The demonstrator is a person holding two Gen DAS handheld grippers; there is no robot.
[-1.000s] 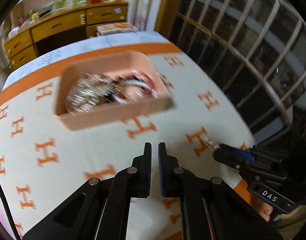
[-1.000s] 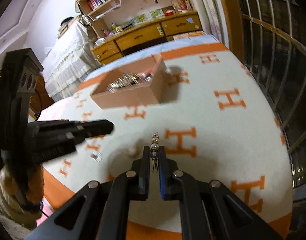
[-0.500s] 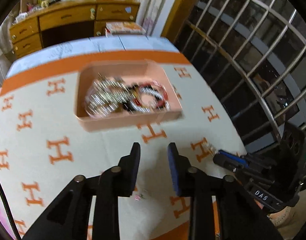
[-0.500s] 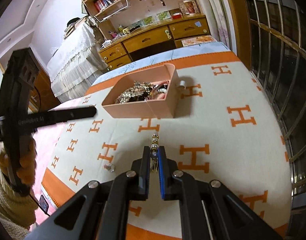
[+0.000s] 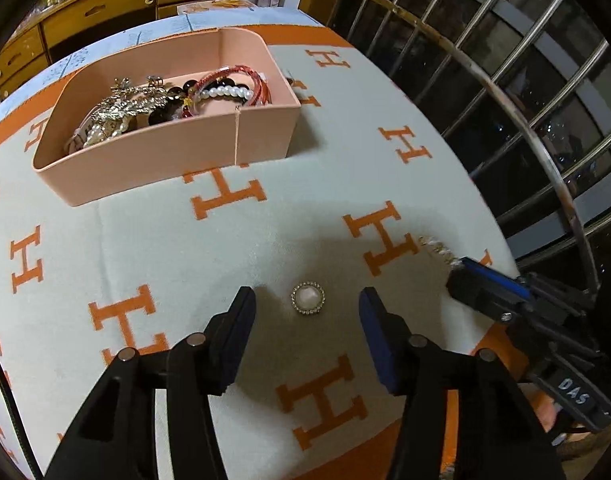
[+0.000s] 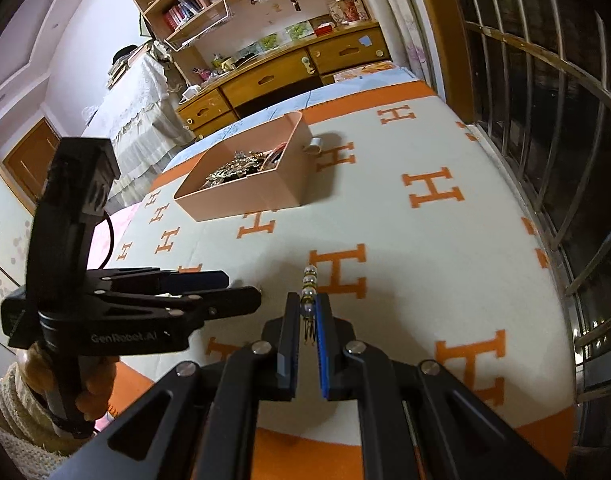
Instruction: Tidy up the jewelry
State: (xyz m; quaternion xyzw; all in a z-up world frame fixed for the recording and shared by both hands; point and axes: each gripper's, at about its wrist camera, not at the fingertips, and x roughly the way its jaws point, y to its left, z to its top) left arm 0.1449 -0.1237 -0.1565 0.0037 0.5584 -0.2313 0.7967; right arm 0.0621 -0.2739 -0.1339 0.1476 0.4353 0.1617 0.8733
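left gripper (image 5: 307,306): spread wide, round pearl brooch (image 5: 308,298) lying on the blanket (image 5: 153,248) between its fingers, untouched | right gripper (image 6: 307,322): clamped on a beaded hairpin (image 6: 308,284), just right of the left one | pink tray (image 5: 177,160): ahead, heaped with bracelets, path unobstructed | window bars (image 5: 505,80): right

The left gripper (image 5: 307,304) hangs low over the near part of the cloth, jaws spread wide apart, gripping nothing. The right gripper (image 6: 307,314) sits just to its right, jaws nearly together and pinching a beaded clip (image 6: 308,286). A hand (image 6: 91,384) in a knitted cuff grips the left handle.
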